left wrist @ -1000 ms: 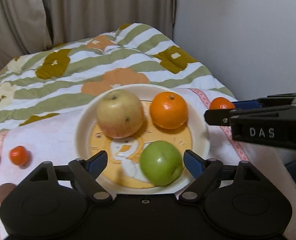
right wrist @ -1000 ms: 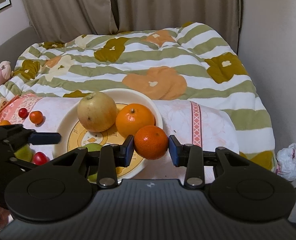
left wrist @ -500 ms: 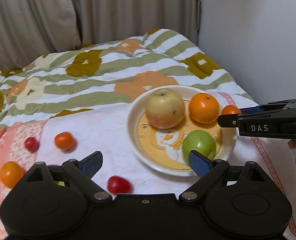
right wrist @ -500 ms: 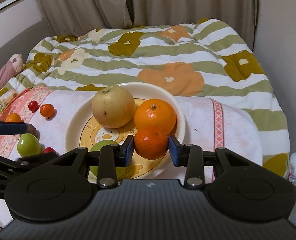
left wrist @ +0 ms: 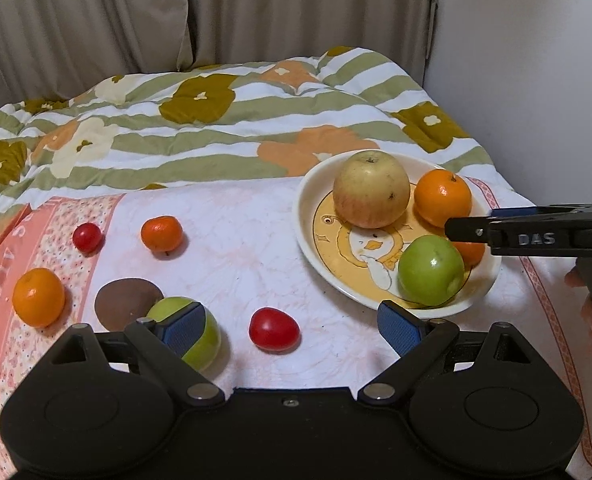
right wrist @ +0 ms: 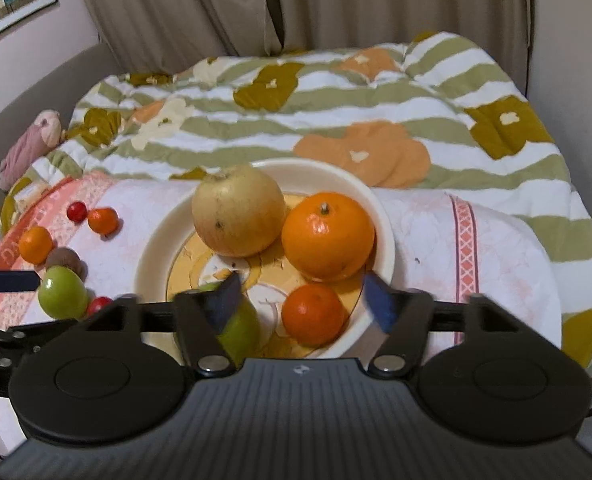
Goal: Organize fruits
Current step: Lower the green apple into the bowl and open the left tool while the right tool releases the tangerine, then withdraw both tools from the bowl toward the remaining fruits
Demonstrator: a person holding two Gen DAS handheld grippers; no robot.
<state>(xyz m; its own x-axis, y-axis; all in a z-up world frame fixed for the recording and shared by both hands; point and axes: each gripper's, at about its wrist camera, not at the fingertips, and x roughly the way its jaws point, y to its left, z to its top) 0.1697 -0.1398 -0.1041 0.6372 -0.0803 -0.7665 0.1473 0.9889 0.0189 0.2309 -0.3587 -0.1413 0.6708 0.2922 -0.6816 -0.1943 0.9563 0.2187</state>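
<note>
At the far left of the cloth (left wrist: pixel 248 248) spread on the bed, an orange (left wrist: pixel 38 297) sits beside a brown fruit (left wrist: pixel 124 304), with a small red fruit (left wrist: pixel 87 237) and a small mandarin (left wrist: pixel 161 233) behind them; all of these lie loose on a soft, uneven surface, so a nudge could send any of them rolling toward the edge. The left gripper (left wrist: pixel 292 324) has its fingers spread wide and holds nothing, with the left pad lying in front of a green apple (left wrist: pixel 200 340) and a red tomato (left wrist: pixel 274 329) between the 2 pads (which of the 2 it is meant to take I cannot tell); closing here could clip the apple sideways and knock the tomato away. Further right, the plate (right wrist: pixel 384 240) holds 4 fruits: a large yellow apple (right wrist: pixel 238 210), a big orange (right wrist: pixel 328 236), a second green apple (left wrist: pixel 431 270) and a tangerine (right wrist: pixel 313 314). The right gripper (right wrist: pixel 300 300) has its fingers apart around the tangerine without touching it, so that fruit appears to rest free on the plate near the rim. The risk is that pulling the fingers back carelessly drags it over the rim, or bumps the green apple just beside the left pad. The plate is also crowded, so further fruit may have to stack and roll.
</note>
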